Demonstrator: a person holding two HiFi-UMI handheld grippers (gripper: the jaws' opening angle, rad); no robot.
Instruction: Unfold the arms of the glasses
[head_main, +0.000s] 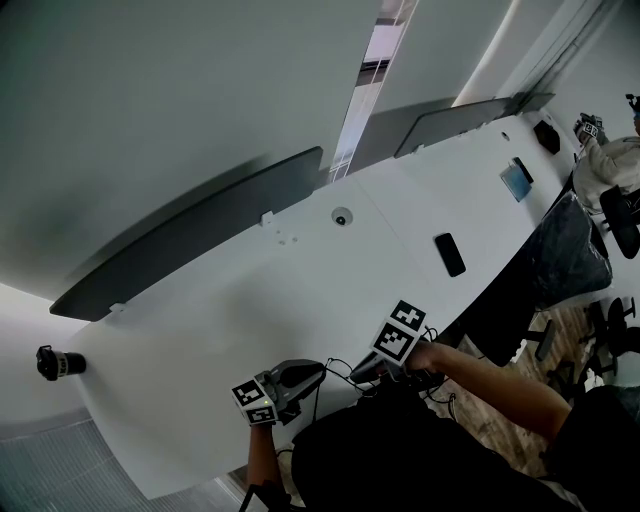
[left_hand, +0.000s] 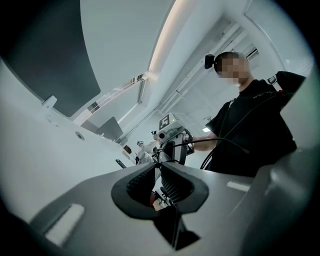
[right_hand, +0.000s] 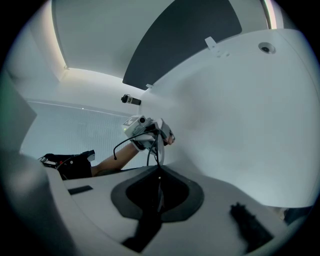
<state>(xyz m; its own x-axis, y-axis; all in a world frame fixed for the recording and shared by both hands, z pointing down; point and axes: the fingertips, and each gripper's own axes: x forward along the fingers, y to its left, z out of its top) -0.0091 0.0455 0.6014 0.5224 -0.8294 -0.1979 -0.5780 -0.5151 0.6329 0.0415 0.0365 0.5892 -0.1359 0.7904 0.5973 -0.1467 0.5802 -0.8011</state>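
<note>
Holding thin glasses (right_hand: 156, 150) in mid-air by table (head_main: 300, 250) edge, left gripper (left_hand: 156, 161) and right gripper (right_hand: 159, 172) jaws both pinched narrow on them; unfolding seemingly under way, unfinished.

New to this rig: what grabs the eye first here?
The left gripper and right gripper, each topped with a black-and-white marker cube, face each other closely at the near edge of a long white table. A black phone lies flat farther up the table, below the dark partition panel along its far side.
</note>
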